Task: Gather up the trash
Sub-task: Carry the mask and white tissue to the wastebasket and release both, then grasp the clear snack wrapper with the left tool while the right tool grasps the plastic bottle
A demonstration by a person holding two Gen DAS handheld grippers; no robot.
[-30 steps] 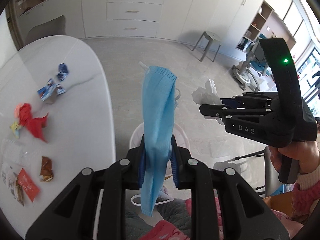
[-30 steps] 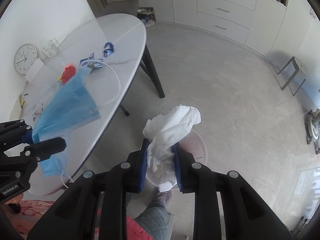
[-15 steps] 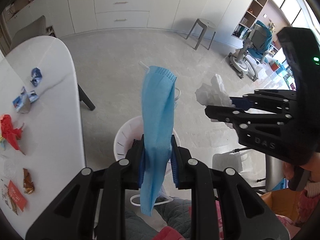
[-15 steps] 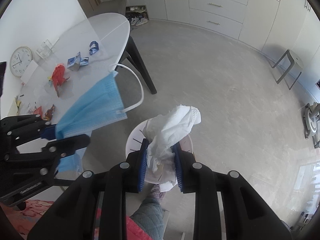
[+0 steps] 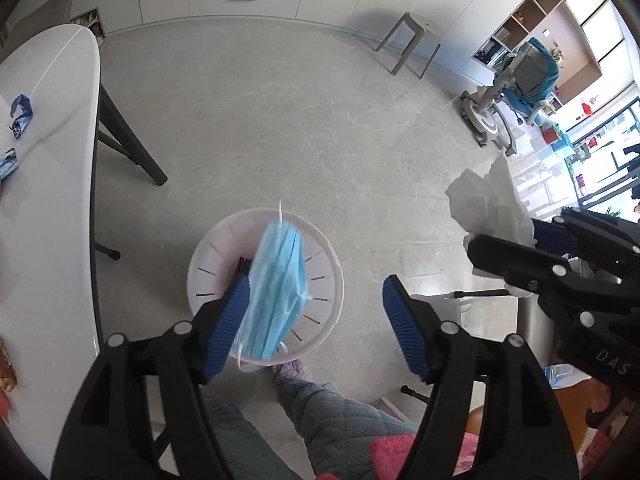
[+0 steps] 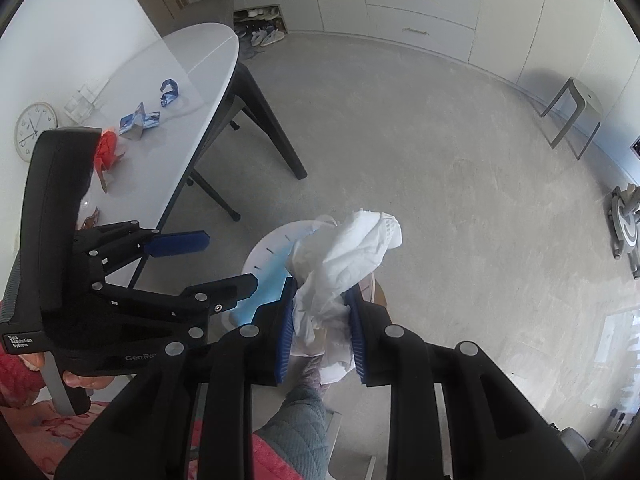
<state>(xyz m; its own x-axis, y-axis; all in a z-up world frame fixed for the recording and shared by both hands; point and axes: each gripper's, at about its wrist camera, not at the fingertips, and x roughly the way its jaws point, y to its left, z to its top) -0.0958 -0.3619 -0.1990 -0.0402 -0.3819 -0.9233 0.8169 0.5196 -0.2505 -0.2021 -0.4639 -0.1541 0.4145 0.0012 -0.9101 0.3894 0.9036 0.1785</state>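
My left gripper (image 5: 316,292) hangs over the white slotted bin (image 5: 204,276) on the floor, and its jaws are opening. The blue face mask (image 5: 276,296) leans on the left pad only, loose above the bin's mouth. My right gripper (image 6: 322,292) is shut on a crumpled white tissue (image 6: 352,248), just right of the bin (image 6: 272,248). In the right wrist view the left gripper (image 6: 230,260) shows spread wide, with the mask (image 6: 268,288) below it. In the left wrist view the tissue (image 5: 488,208) and the right gripper (image 5: 532,232) sit at the right.
The white oval table (image 6: 192,64) at the left holds a red wrapper (image 6: 108,148), blue wrappers (image 6: 140,120) and other scraps. Its dark legs (image 5: 132,144) stand near the bin. A person's quilted legs (image 5: 320,412) are below the bin. A grey stool (image 5: 408,40) stands far off.
Both grippers came down and over the bin. The left jaws, shut on the mask before, have spread, and the mask has slumped toward the bin. The right still clamps the tissue.
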